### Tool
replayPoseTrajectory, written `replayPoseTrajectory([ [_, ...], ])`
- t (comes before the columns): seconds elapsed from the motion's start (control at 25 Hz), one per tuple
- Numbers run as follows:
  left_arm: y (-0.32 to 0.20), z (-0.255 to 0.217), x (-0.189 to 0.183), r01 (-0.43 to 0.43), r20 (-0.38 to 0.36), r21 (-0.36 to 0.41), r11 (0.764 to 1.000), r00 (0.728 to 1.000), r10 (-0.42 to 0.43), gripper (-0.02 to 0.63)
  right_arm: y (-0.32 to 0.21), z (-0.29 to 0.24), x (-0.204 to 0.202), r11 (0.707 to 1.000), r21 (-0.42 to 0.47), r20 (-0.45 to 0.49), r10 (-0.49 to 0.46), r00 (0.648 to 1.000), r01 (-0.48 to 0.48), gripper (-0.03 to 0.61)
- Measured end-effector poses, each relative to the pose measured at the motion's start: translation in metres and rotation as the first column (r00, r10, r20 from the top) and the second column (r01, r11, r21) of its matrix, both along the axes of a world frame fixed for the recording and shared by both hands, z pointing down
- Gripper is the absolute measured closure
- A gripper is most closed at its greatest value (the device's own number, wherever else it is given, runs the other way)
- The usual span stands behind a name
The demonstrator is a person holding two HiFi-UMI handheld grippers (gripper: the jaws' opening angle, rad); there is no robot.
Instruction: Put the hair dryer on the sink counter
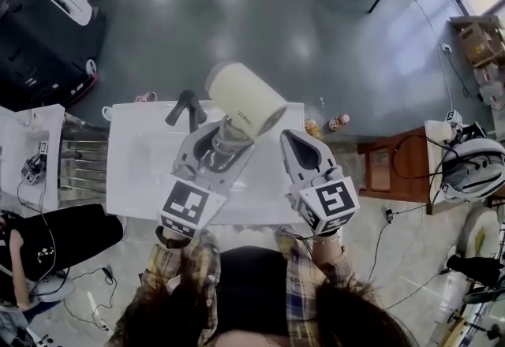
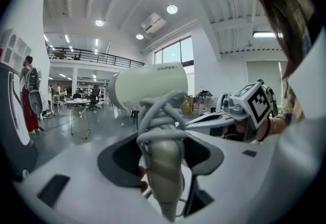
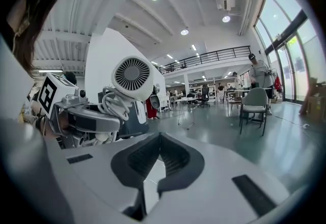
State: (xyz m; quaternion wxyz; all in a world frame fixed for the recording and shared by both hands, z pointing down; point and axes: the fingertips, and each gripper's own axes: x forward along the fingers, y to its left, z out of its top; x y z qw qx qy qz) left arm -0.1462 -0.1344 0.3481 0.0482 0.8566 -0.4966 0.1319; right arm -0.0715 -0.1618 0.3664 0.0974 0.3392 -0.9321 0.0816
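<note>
— Over the counter (image 1: 134,180), what has the left gripper (image 1: 217,140) got?

— The dryer (image 1: 246,98). Its jaws are clamped on the handle (image 2: 165,177), one on each side, and the grey cord (image 2: 160,116) is wound round the handle just above the grip.

— Is the dryer down on the counter?

— No. It is up in the air. From the head view its cream barrel lies across the counter's far edge, next to the black faucet (image 1: 185,107), and touches neither. The barrel tilts up and away from the person.

— And the right gripper (image 1: 293,140)?

— It holds nothing. Its own view shows the two dark pads meeting at the tips, with only a slit lower down. It sits just beside the left gripper, to the dryer's right, not touching it.

— Which end of the dryer faces it?

— The round intake grille at the back; the right gripper view looks straight at it.

— Anything else on the counter?

— The basin near the faucet; I cannot make out more.
</note>
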Motion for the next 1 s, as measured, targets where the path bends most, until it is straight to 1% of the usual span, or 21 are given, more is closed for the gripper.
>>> replayPoseTrajectory([
  [0.2,-0.017,0.009,0.006,-0.052,0.012,-0.018,0.999,0.999,0.052,0.382,-0.009,0.008,0.012,0.998,-0.016,-0.011,0.059,0.998,-0.060,0.563],
  [0.44,-0.031,0.028,0.009,-0.093,0.032,-0.065,0.994,0.995,0.095,0.382,-0.020,0.017,0.018,0.995,-0.036,-0.024,0.097,0.995,-0.097,0.563],
  [0.76,-0.049,0.054,0.010,-0.132,0.103,-0.121,0.984,0.984,0.145,0.380,-0.027,0.035,0.013,0.990,-0.080,-0.031,0.117,0.993,-0.119,0.563],
  [0.92,-0.058,0.071,0.008,-0.140,0.163,-0.157,0.978,0.973,0.166,0.380,-0.028,0.044,0.014,0.987,-0.098,-0.037,0.128,0.991,-0.131,0.563],
  [1.0,-0.062,0.081,0.009,-0.152,0.177,-0.176,0.973,0.967,0.183,0.380,-0.028,0.049,0.014,0.984,-0.110,-0.041,0.135,0.990,-0.139,0.563],
])
